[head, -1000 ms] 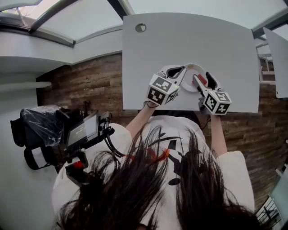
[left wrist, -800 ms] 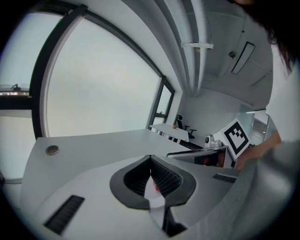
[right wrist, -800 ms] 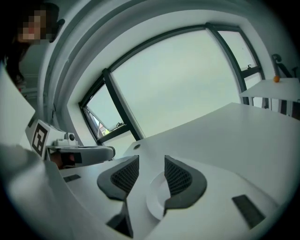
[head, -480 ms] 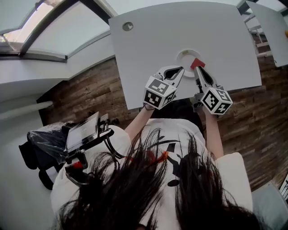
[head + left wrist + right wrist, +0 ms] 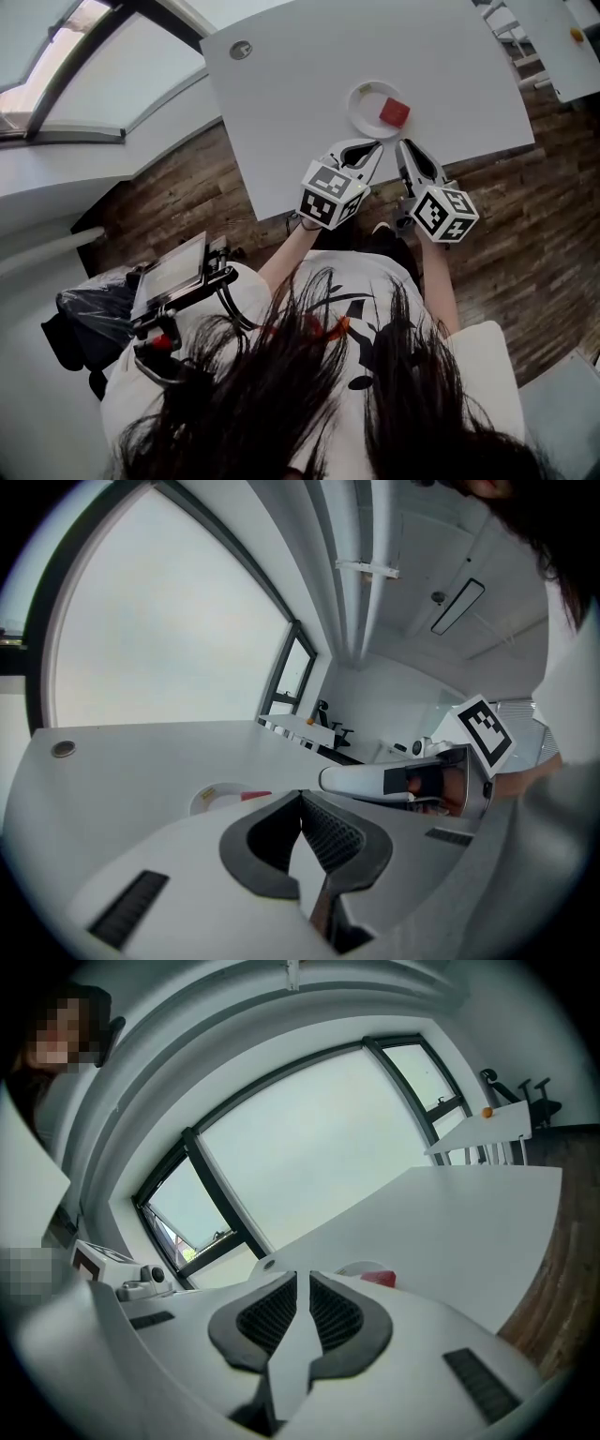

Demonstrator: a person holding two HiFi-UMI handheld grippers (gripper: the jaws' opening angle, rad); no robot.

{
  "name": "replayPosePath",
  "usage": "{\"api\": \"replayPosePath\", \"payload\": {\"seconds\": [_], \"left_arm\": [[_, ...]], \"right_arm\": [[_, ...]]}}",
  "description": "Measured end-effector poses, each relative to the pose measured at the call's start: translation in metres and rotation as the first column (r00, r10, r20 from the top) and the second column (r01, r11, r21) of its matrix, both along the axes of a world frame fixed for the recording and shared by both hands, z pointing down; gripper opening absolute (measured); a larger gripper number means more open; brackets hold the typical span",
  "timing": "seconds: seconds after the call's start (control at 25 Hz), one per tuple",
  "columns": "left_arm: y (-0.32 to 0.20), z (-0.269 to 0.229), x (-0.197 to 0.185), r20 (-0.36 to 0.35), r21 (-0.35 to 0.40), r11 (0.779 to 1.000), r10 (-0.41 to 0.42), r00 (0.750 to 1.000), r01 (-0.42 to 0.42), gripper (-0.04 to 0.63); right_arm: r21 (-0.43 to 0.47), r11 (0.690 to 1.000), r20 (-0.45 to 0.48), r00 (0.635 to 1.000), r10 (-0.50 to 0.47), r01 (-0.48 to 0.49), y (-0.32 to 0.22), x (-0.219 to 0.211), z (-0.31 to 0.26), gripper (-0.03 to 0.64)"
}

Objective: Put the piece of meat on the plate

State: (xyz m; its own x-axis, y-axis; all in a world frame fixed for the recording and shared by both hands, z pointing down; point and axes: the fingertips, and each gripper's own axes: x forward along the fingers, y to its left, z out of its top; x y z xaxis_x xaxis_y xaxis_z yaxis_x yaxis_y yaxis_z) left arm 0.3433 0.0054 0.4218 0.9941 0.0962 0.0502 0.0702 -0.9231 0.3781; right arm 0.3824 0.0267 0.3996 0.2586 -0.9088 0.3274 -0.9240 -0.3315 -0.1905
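Evidently the placing step is done: meat, a small red block, lies on the white plate, toward the plate's right side in the head view and, as far as that view shows, inside the rim. Plate stands on the white bench, near the edge closest to the person. Left tongs: pads meet at the tips, nothing between them. Right tongs: pads drawn together with only a thin slit showing, nothing gripped. Both tongs hover side by side over the near edge of the bench, short of the plate and touching neither plate nor meat; their marker cubes hang out past the bench edge. Judgement: task reads as complete, no carry remaining. Next move calls for little, only keeping both tongs clear of the plate so it is not nudged, and checking that the meat sits wholly on the plate rather than overhanging the rim on the right. If it overhangs, a light push inward with closed tongs would serve.
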Motion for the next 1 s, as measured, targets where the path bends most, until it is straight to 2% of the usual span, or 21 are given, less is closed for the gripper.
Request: {"api": "replayPosePath", "payload": {"seconds": [0.2, 0.32, 0.4, 0.48, 0.56, 0.64, 0.76, 1.0], "left_arm": [[0.006, -0.007, 0.000, -0.003, -0.005, 0.999, -0.035, 0.999, 0.035, 0.006], [-0.014, -0.006, -0.003, -0.006, -0.021, 0.994, -0.109, 0.994, 0.109, 0.006], [-0.063, 0.001, -0.002, -0.004, -0.036, 0.988, -0.148, 0.989, 0.148, 0.006], [-0.149, 0.021, 0.003, 0.018, -0.086, 0.976, -0.199, 0.980, 0.200, 0.006], [-0.237, 0.048, 0.006, 0.067, -0.178, 0.944, -0.271, 0.960, 0.278, 0.006], [-0.286, 0.064, 0.008, 0.094, -0.230, 0.919, -0.308, 0.947, 0.321, 0.006], [-0.274, 0.059, 0.006, 0.087, -0.221, 0.915, -0.326, 0.941, 0.337, 0.006], [-0.153, 0.030, -0.015, 0.075, -0.196, 0.906, -0.368, 0.927, 0.376, 0.006]], "right_arm": [[-0.002, 1.000, -0.001, 1.000, -0.021, 0.021, 0.010, -0.003, -0.003, 0.051], [-0.016, 0.996, -0.003, 0.996, -0.089, 0.089, -0.008, -0.008, 0.000, 0.051], [-0.030, 0.992, 0.003, 0.992, -0.125, 0.125, -0.056, -0.006, 0.009, 0.051], [-0.085, 0.981, 0.024, 0.984, -0.174, 0.175, -0.143, 0.000, 0.028, 0.051], [-0.181, 0.950, 0.069, 0.967, -0.247, 0.256, -0.234, 0.004, 0.055, 0.051], [-0.231, 0.924, 0.100, 0.952, -0.288, 0.303, -0.284, 0.006, 0.071, 0.051], [-0.223, 0.921, 0.098, 0.947, -0.305, 0.320, -0.275, 0.003, 0.068, 0.051], [-0.192, 0.912, 0.065, 0.932, -0.358, 0.364, -0.166, -0.019, 0.033, 0.051]]}}
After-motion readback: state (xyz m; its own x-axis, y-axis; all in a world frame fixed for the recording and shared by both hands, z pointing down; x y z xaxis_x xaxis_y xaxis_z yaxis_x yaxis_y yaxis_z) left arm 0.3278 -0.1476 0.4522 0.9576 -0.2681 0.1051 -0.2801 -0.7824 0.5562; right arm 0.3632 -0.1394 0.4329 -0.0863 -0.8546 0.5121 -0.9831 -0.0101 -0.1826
